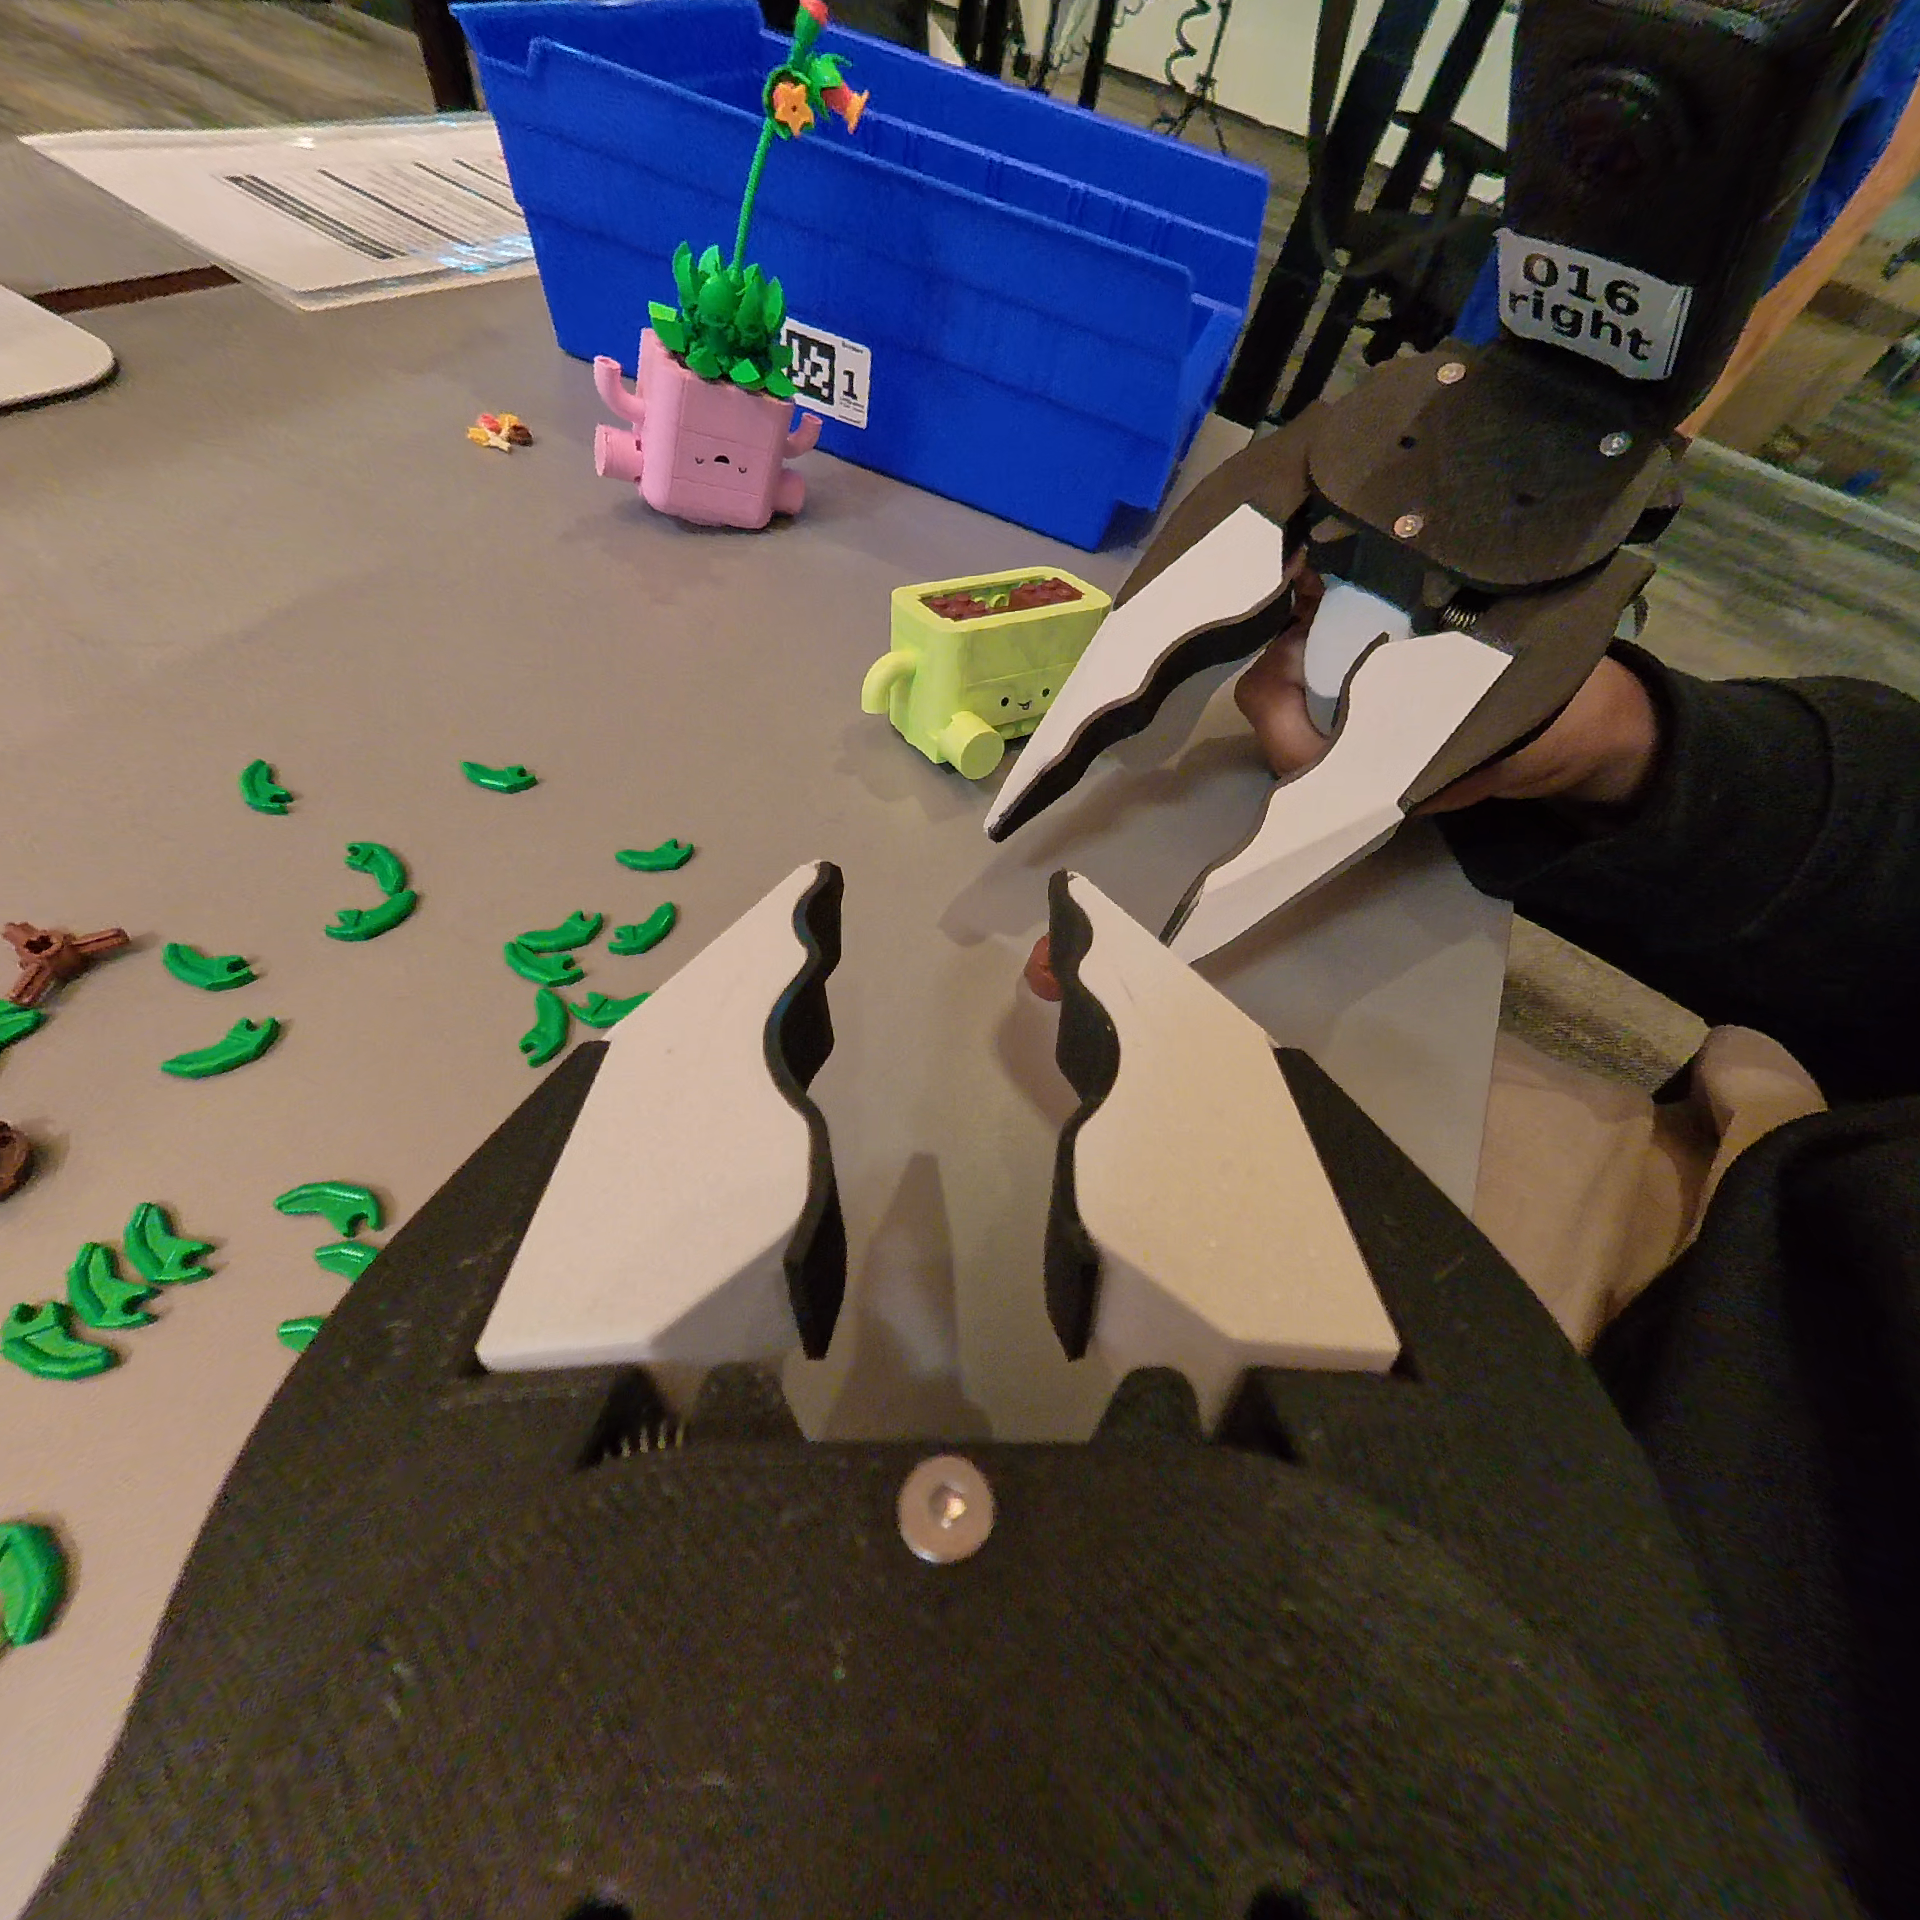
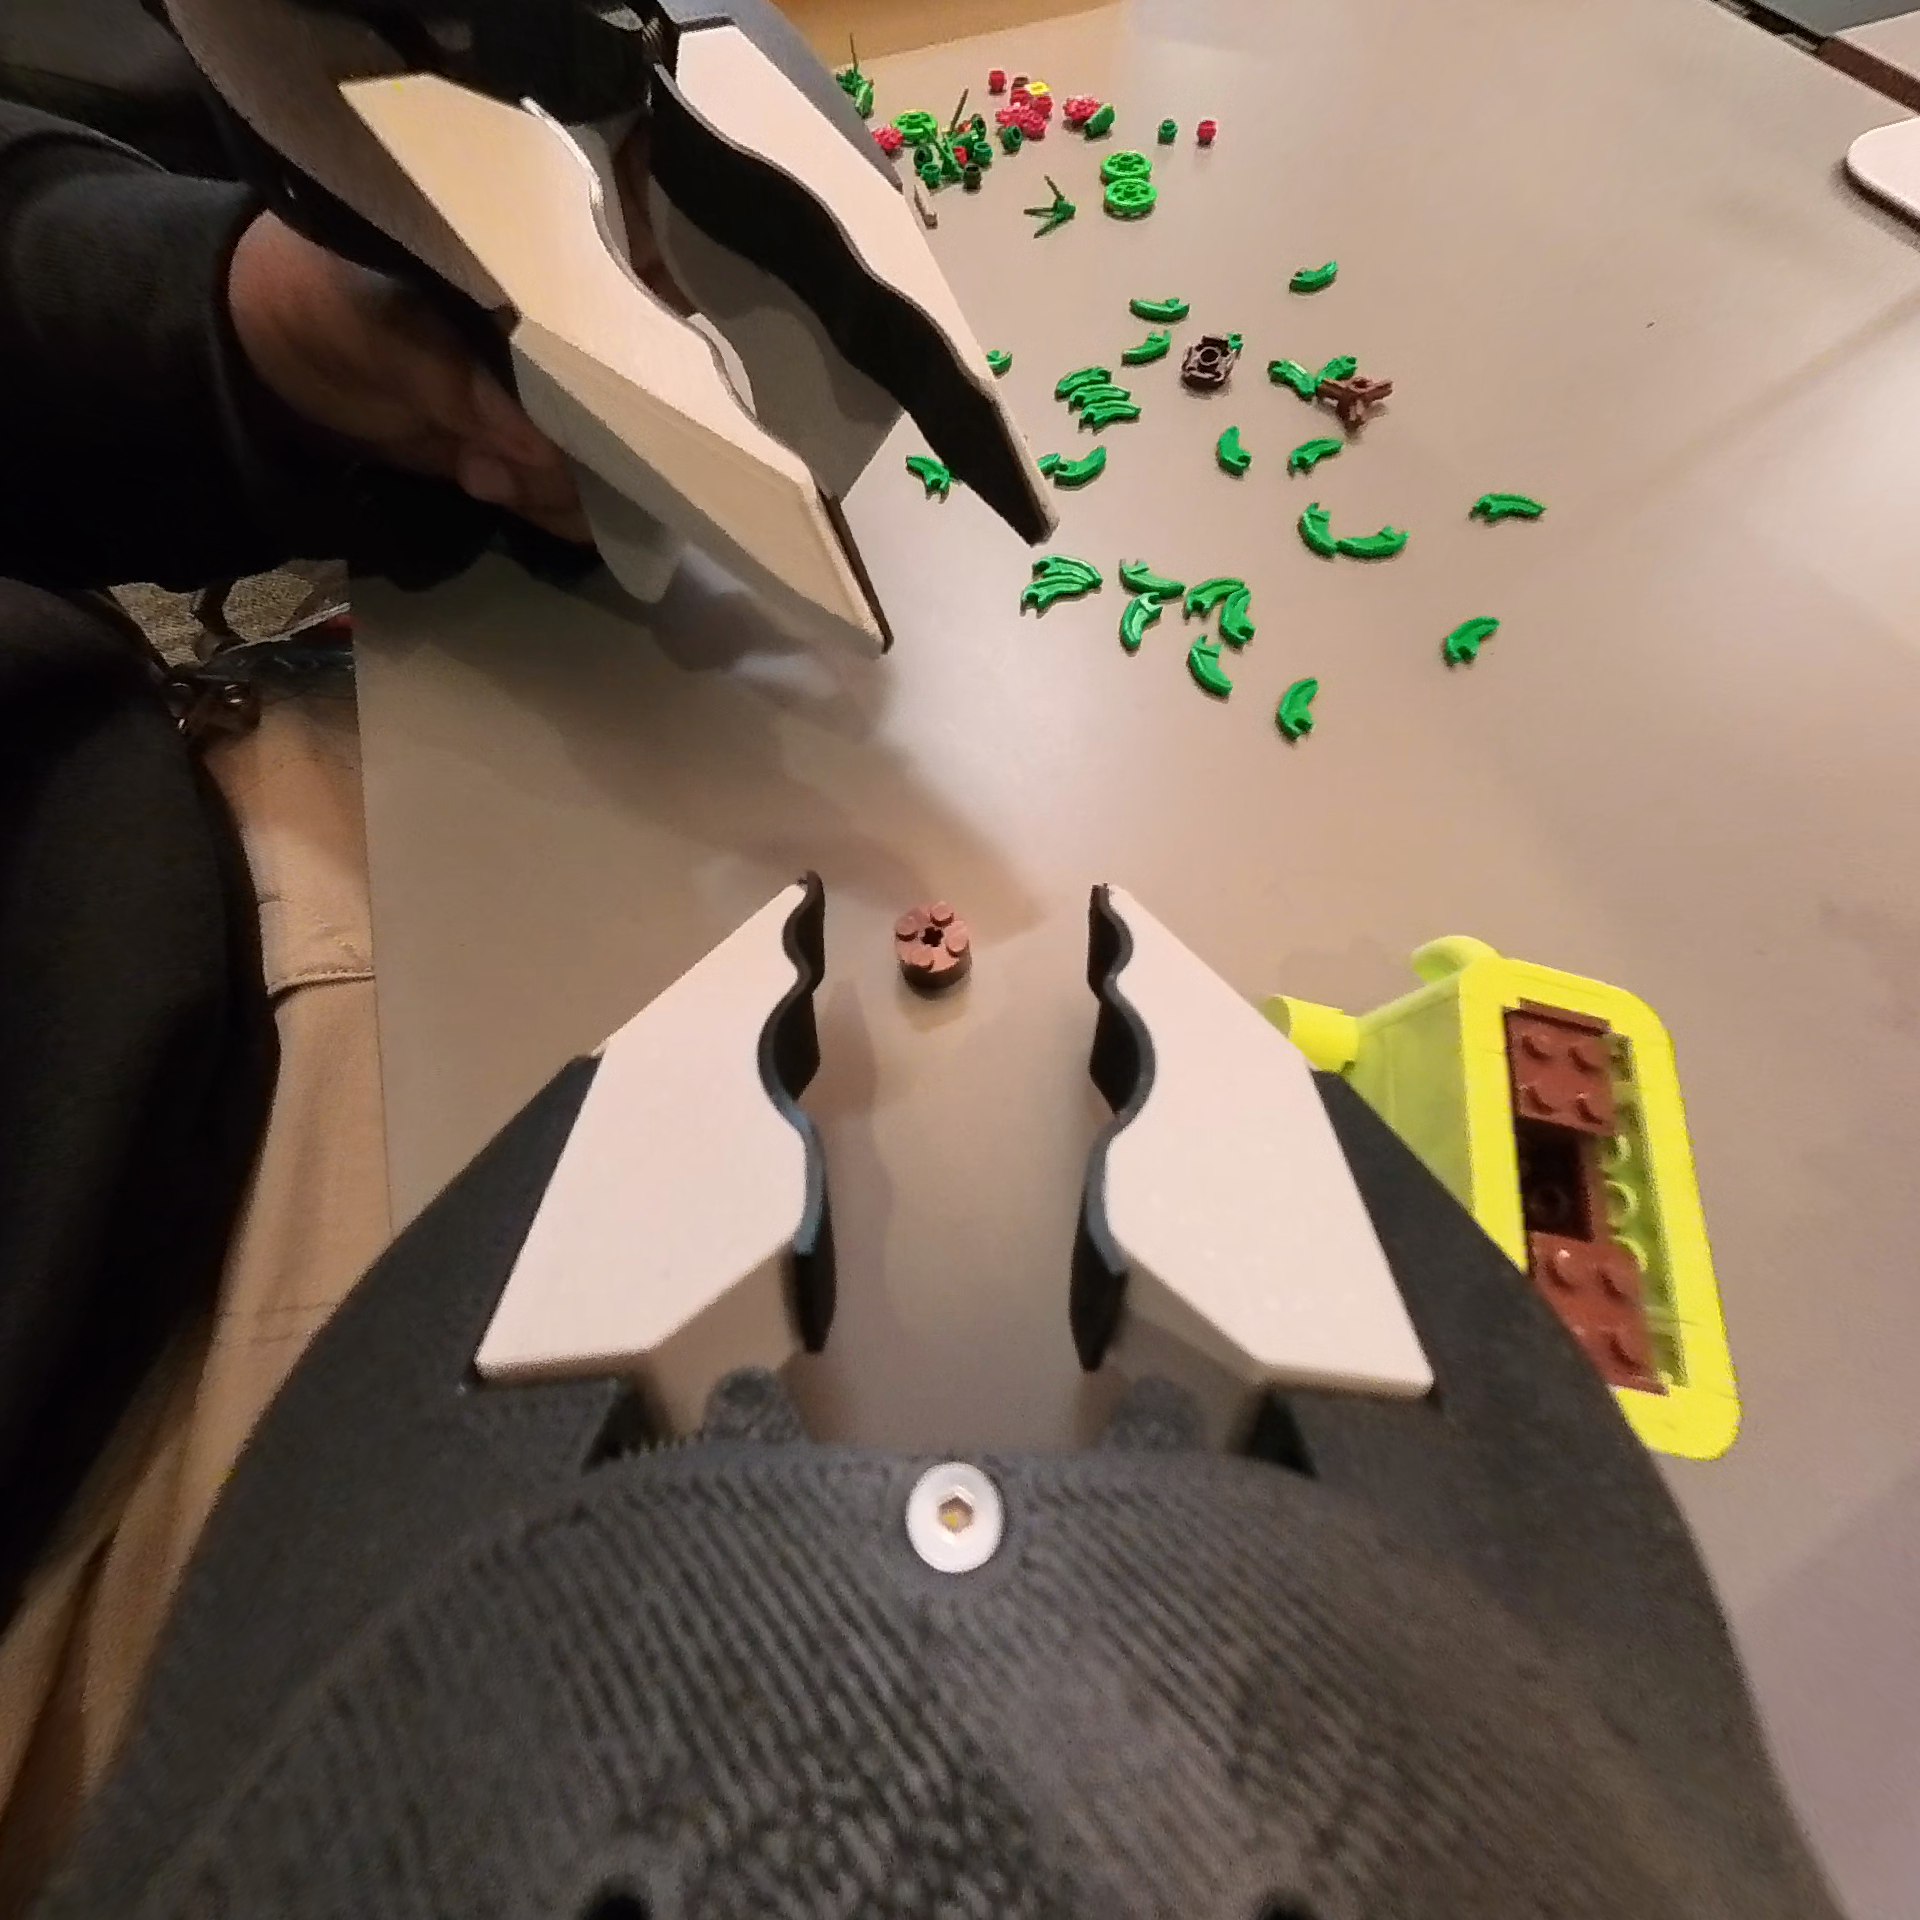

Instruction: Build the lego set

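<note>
Gripper tag: white label (image 1: 1584,307) with dark print sat on the right gripper (image 1: 1086,883) body.
Bin sticker: white sticker (image 1: 826,372), black code pattern, was on the blue bin (image 1: 987,260).
Printed sheet (image 1: 312,197): lines were unreadable.

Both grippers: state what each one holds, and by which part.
Nothing is held. The right gripper is open, with the brown round brick loose on the table between its jaws. The left gripper is open and empty.

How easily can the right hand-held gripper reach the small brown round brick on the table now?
Probably easily. The right hand-held gripper is open, and the brown round brick lies on the bare table just ahead of its fingertips, with nothing between. The left hand-held gripper hangs farther off.
</note>
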